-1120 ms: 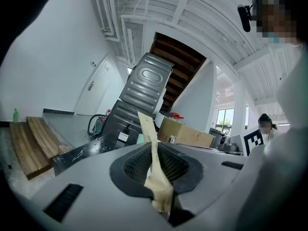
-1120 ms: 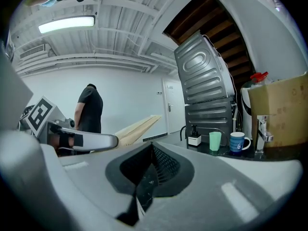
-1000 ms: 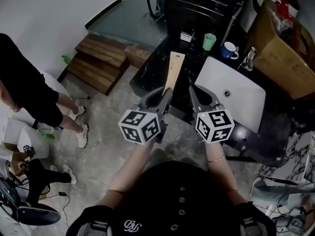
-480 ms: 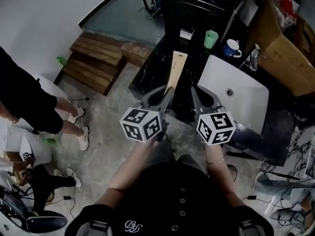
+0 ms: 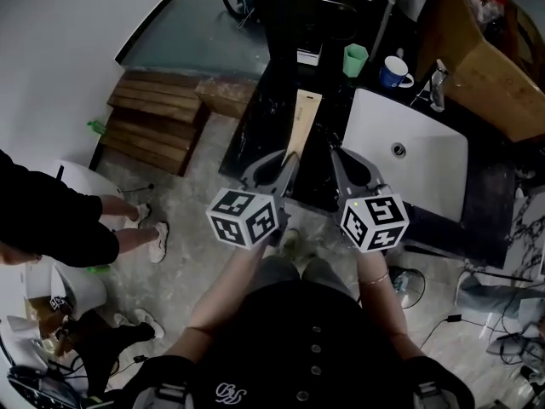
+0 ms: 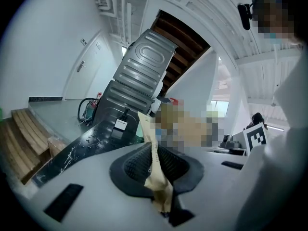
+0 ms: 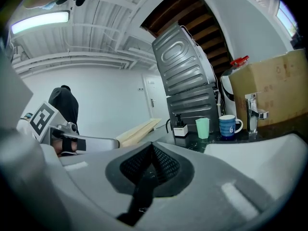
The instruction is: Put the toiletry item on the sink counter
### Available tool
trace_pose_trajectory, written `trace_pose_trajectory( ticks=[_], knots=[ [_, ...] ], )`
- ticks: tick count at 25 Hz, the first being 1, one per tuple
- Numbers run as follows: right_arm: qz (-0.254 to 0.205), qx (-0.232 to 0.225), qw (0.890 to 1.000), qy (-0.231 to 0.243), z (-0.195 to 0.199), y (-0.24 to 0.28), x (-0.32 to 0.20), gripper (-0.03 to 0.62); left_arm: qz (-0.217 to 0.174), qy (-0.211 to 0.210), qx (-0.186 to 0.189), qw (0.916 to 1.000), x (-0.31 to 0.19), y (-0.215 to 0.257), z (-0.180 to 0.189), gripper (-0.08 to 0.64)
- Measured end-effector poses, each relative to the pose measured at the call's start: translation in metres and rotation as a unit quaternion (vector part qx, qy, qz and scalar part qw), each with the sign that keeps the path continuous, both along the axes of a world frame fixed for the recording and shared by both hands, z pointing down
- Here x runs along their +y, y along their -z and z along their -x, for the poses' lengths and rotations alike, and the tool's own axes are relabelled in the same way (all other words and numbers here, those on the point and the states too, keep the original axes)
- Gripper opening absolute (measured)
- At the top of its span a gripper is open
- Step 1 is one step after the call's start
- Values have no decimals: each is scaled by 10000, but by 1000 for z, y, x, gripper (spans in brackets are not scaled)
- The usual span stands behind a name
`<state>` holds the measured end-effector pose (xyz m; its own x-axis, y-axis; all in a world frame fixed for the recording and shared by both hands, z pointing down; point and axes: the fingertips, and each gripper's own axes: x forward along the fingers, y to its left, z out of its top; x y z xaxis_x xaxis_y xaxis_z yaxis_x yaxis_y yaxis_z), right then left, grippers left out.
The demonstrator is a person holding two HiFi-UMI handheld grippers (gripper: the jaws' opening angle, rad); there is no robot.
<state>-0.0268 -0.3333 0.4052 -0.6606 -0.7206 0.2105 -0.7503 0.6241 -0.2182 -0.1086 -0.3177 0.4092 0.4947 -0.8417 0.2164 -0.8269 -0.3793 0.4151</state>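
Bare concrete floor, with a dark sink counter (image 5: 271, 126) ahead of me carrying a white basin (image 5: 426, 177) and a cardboard box (image 5: 498, 71) at the far right. My left gripper (image 5: 289, 162) is clamped on the near end of the toiletry item (image 5: 302, 122), a long flat tan paper packet. It sticks out forward over the counter's left part, just beside the basin, and I can't tell if its far end touches down. The left gripper view shows the paper (image 6: 155, 150) crumpled where the pads pinch it. My right gripper (image 5: 335, 156) has its jaws pressed together on nothing (image 7: 153, 147). A green cup (image 5: 355, 60) and a blue mug (image 5: 394, 72) stand at the back of the counter, near the faucet (image 5: 437, 83). I judge the packet light, thin and soft-walled with something stiffer inside. Held by one end it will droop and swing, and squeezing hard only creases it. A hold nearer the middle would steady it. It should lie flat on the bare counter left of the basin.
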Motion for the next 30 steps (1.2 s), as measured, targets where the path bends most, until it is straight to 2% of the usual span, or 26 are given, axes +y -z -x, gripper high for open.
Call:
trace_pose_trajectory(
  ticks=[6, 16, 22, 30],
  knots=[
    [152, 29, 9996, -218, -5, -11, -7, 5, 172, -205, 61, 9996, -8, -12, -6, 43],
    [263, 193, 9989, -324, -6, -24, -13, 5, 324, -441, 180, 9983, -19, -26, -17, 43],
    [388, 242, 9981, -420, -11, -37, -17, 5, 441, -660, 137, 9967, -22, -40, -25, 43],
    [592, 329, 9967, -456, -10, -52, -16, 5, 731, -738, -6, 9946, -31, -58, -25, 43]
  ],
)
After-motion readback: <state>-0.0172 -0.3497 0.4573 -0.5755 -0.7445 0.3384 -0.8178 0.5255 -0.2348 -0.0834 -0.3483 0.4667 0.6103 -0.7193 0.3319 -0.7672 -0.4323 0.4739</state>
